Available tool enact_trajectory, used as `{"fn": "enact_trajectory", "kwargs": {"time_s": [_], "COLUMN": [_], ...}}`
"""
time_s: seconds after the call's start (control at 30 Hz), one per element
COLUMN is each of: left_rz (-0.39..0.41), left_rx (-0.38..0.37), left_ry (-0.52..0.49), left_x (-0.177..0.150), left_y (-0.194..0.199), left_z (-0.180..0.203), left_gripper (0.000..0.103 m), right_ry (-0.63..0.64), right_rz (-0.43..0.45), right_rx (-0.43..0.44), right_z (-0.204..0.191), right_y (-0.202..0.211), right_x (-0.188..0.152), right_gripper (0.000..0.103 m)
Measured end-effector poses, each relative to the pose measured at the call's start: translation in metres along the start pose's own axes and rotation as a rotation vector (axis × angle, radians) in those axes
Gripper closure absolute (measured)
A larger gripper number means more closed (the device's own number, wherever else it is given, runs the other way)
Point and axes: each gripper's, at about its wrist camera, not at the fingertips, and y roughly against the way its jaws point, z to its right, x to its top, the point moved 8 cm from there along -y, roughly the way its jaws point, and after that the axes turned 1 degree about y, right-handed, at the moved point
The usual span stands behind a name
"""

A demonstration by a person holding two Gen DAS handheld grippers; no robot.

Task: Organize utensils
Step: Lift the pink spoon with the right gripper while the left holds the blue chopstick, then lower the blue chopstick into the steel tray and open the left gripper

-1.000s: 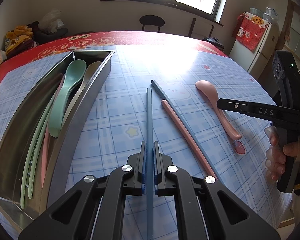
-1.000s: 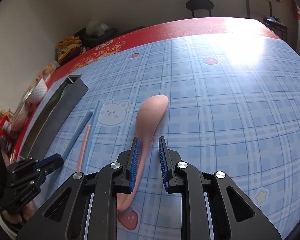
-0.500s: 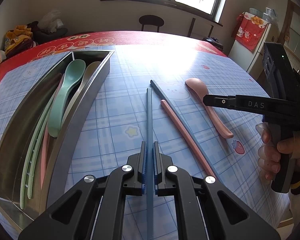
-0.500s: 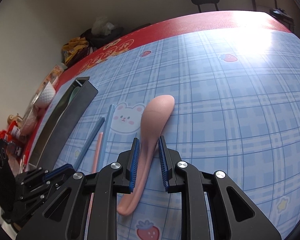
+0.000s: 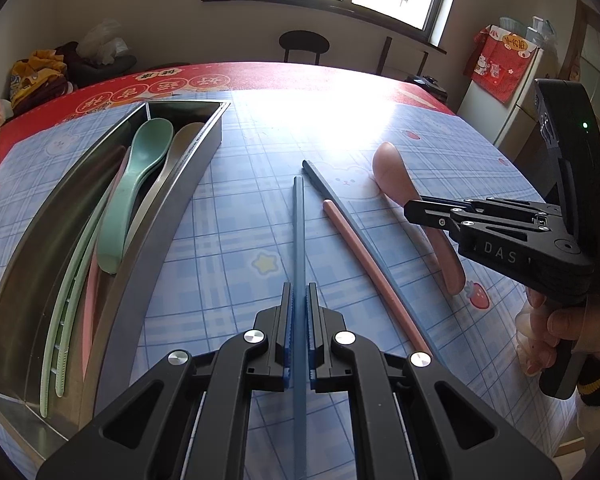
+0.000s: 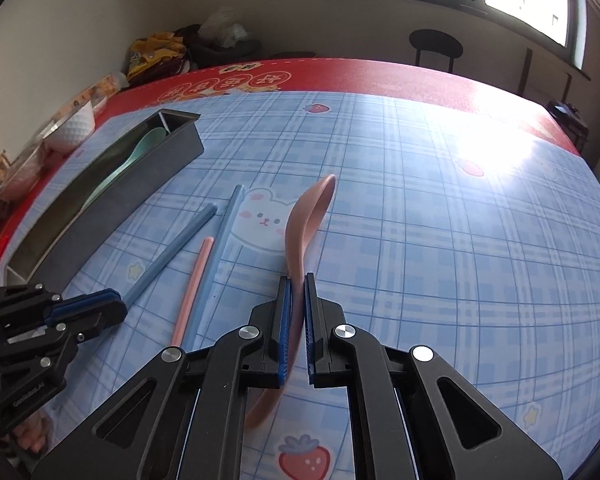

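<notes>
The pink spoon (image 6: 306, 220) is tilted on its edge on the desk (image 6: 440, 240), its handle clamped between the pads of the right hand-held gripper (image 6: 295, 300). To its left lie a pink chopstick (image 6: 192, 288) and a blue chopstick (image 6: 224, 240). The left hand-held gripper (image 5: 299, 312) is clamped on another blue chopstick (image 5: 299, 232). Far left, the metal tray (image 5: 172, 216) holds a green spoon (image 5: 134, 184) and other utensils.

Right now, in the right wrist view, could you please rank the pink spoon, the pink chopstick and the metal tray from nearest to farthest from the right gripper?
1. Pink spoon: clamped in the right gripper.
2. Pink chopstick: on the cloth, just left.
3. Metal tray: far left, beyond the chopsticks.
</notes>
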Motion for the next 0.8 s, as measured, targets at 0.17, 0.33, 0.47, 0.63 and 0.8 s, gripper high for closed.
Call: {"fn": "enact_trajectory", "kwargs": {"time_s": [0.17,0.33,0.47,0.63,0.8], "left_rz": [-0.005,-0.008,-0.002,0.025,0.011], "left_rx": [0.002,0.005,0.005,-0.022,-0.063], "left_ry": [-0.001,-0.009,-0.016,0.004,0.041], "left_x": [0.0,0.0,0.0,0.002,0.003], "left_y": [-0.001,-0.003,-0.002,0.004,0.011], "left_z": [0.0,0.001,0.003,0.001,-0.003], "left_gripper": [0.097,0.097,0.097,0.097,0.097], "right_ry": [-0.038,-0.101,-0.138,-0.158,-0.161], "right_rz": [0.018,0.066,0.082,0.111,0.11], "right_rx": [-0.008,0.039,0.071,0.088,0.102], "right_z": [0.006,0.007,0.008,0.011,0.011], "right_y": [0.006,0.024,0.027,0.03,0.03], "right_x": [-0.005,-0.01,-0.017,-0.018,-0.018], "right_gripper": [0.096,0.097,0.096,0.096,0.096]}}
